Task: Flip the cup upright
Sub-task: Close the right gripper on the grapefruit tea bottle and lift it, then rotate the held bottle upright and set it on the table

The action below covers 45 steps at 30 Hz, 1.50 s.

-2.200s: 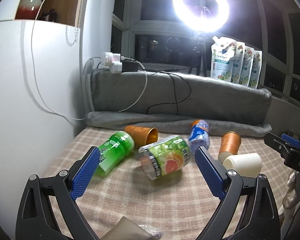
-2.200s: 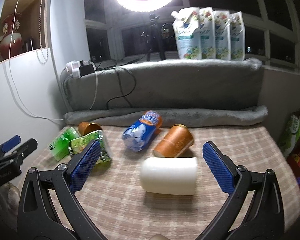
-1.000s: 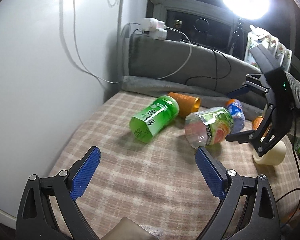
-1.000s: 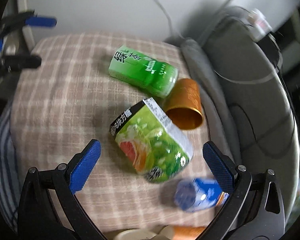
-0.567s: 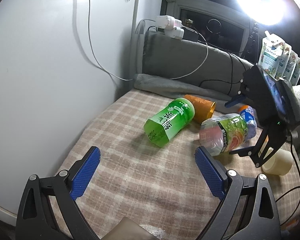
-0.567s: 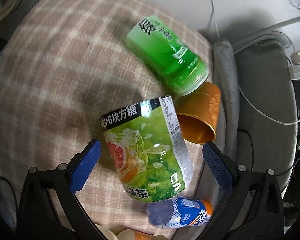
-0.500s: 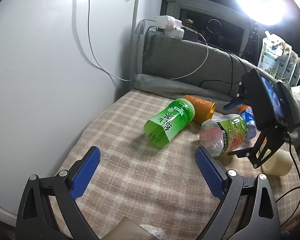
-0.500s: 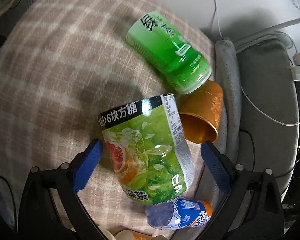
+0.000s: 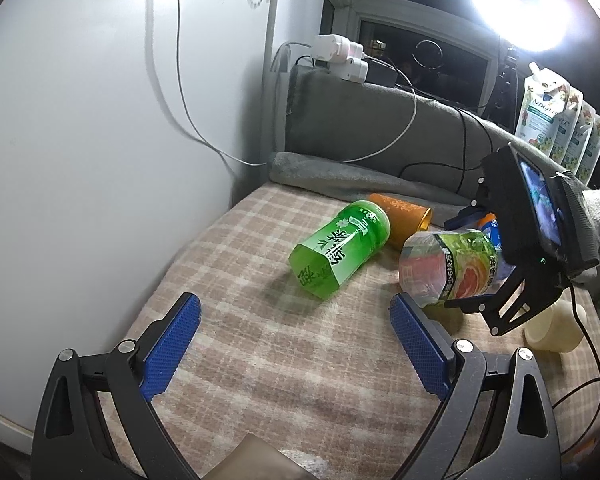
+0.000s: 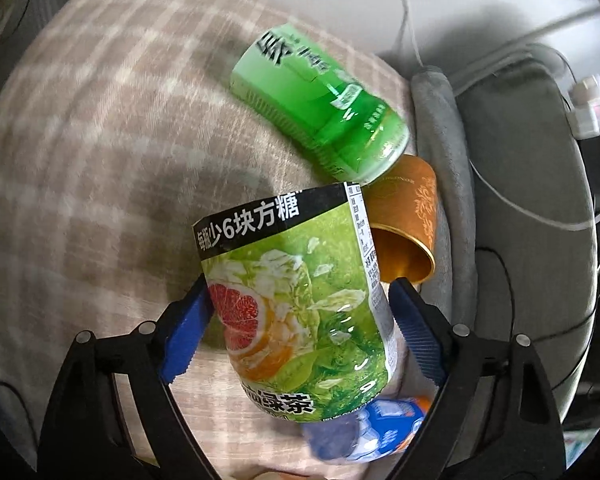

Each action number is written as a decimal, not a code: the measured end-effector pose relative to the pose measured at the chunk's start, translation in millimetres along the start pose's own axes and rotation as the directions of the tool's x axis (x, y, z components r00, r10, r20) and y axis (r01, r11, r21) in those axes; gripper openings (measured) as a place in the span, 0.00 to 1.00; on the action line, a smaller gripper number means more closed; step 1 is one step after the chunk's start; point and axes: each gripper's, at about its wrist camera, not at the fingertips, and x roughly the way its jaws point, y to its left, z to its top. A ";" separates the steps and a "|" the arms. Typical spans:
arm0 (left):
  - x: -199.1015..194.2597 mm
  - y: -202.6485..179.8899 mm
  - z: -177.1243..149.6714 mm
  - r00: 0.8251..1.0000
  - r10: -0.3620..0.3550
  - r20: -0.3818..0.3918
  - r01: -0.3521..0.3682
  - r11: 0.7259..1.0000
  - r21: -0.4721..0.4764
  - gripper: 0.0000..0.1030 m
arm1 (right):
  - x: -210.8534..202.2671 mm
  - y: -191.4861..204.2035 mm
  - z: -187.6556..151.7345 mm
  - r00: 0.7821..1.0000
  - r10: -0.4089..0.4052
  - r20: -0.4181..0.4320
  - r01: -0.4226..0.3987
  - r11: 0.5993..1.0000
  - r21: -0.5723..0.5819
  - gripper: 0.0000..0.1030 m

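A clear cup with a green grapefruit-tea label (image 10: 300, 300) lies on its side on the checked cloth (image 10: 80, 200). My right gripper (image 10: 298, 320) has closed on it, both blue pads against its sides. In the left wrist view the same cup (image 9: 448, 268) sits between the right gripper's fingers (image 9: 472, 304), its open mouth facing left. My left gripper (image 9: 296, 340) is open and empty above the near cloth.
A bright green cup (image 9: 340, 252) and an orange cup (image 9: 400, 220) lie on their sides behind. A blue bottle (image 10: 380, 428) and a cream cup (image 9: 552, 328) lie to the right. A white wall (image 9: 100, 140) on the left, grey cushion (image 9: 380, 136) behind.
My right gripper has come down over the grapefruit-label cup and its jaws have narrowed from wide open onto the cup's sides. The left gripper has barely moved.
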 end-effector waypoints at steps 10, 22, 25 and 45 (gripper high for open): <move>-3.9 -1.6 -2.5 0.997 -0.076 -0.035 0.075 0.997 -0.010 0.93 | -45.9 -20.7 -31.0 0.974 0.118 0.193 -0.206 0.812 0.546 0.86; 7.8 -5.5 -14.3 0.948 -0.251 -0.195 0.231 0.965 -0.121 0.93 | -25.0 13.9 -110.4 0.820 0.261 0.510 -0.526 -0.009 0.851 0.87; 7.8 -9.2 -14.6 0.944 -0.259 -0.207 0.239 0.964 -0.113 0.93 | -16.4 23.9 -114.1 0.807 0.250 0.535 -0.526 -0.106 0.844 0.87; 15.6 -42.9 -10.9 0.887 -0.348 -0.304 0.329 0.937 -0.114 0.93 | -42.3 34.0 -147.1 0.846 0.168 0.506 -0.491 -0.125 0.862 0.90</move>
